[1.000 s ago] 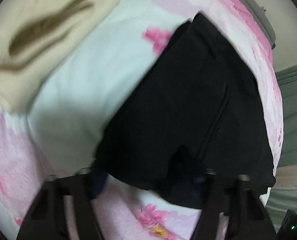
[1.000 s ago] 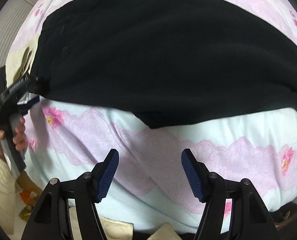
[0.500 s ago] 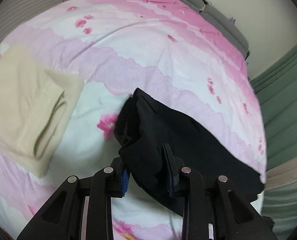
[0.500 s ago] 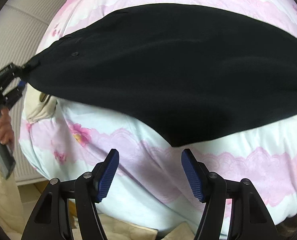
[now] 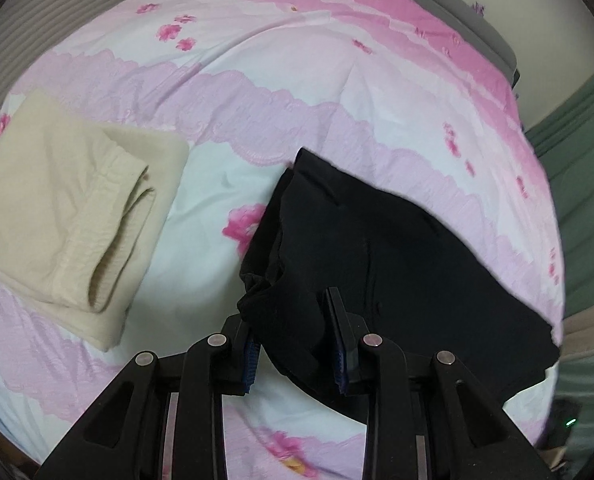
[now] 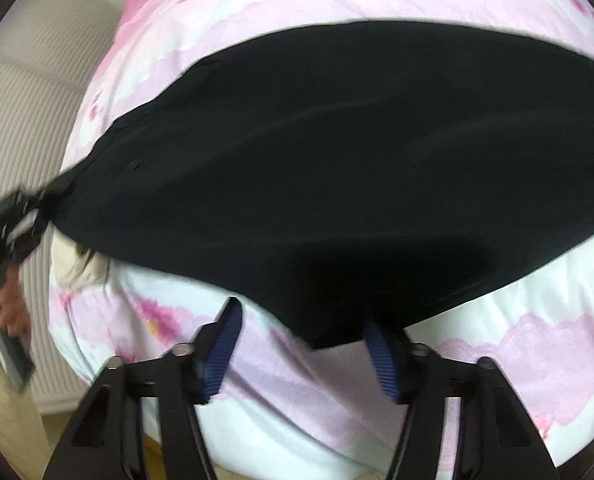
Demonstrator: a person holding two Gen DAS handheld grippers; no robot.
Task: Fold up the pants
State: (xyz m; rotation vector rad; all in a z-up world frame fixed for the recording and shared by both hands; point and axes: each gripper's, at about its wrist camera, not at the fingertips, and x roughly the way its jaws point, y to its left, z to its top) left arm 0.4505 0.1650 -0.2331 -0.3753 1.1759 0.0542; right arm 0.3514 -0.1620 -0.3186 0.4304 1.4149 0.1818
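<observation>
The black pants (image 5: pixel 377 248) lie spread across the pink floral bed cover (image 5: pixel 297 80). My left gripper (image 5: pixel 293 344) is shut on a bunched end of the pants and holds it lifted a little above the bed. In the right wrist view the pants (image 6: pixel 337 160) stretch wide, with the left gripper (image 6: pixel 21 216) pinching their far left corner. My right gripper (image 6: pixel 301 328) is open, its blue pads on either side of the pants' near lower edge, with cloth reaching between them.
A folded cream garment (image 5: pixel 65 216) lies on the bed left of the pants. A ribbed white wall (image 6: pixel 21 100) is past the bed's left side. A green curtain (image 5: pixel 577 200) hangs at the right.
My left gripper closed on the pants' end and lifted it, pulling the cloth taut. My right gripper moved forward until the pants' lower edge came between its open fingers.
</observation>
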